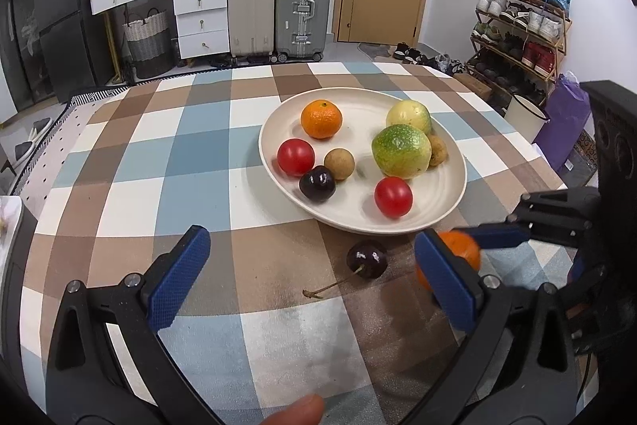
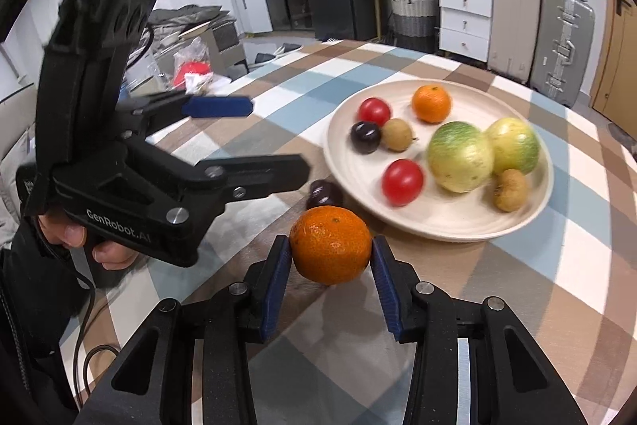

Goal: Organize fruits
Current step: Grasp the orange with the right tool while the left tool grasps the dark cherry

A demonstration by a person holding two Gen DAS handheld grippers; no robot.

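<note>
A cream plate (image 1: 446, 202) (image 2: 458, 226) holds a tangerine (image 1: 321, 119), two red tomatoes (image 1: 295, 157), two green-yellow fruits (image 1: 401, 151), two brown longans and a dark cherry (image 1: 317, 183). A loose dark cherry (image 1: 366, 259) (image 2: 324, 194) with a stem lies on the checked cloth just in front of the plate. My right gripper (image 2: 330, 265) is shut on a second tangerine (image 2: 330, 243) (image 1: 462, 249), held near the plate's front rim. My left gripper (image 1: 314, 273) (image 2: 262, 134) is open and empty, its jaws either side of the loose cherry.
The checked tablecloth (image 1: 199, 154) covers the table. Beyond it stand suitcases (image 1: 302, 6), white drawers (image 1: 199, 22), a basket, a door and a shoe rack (image 1: 521, 22). A cluttered pile with bags (image 2: 191, 66) lies off the table's left side.
</note>
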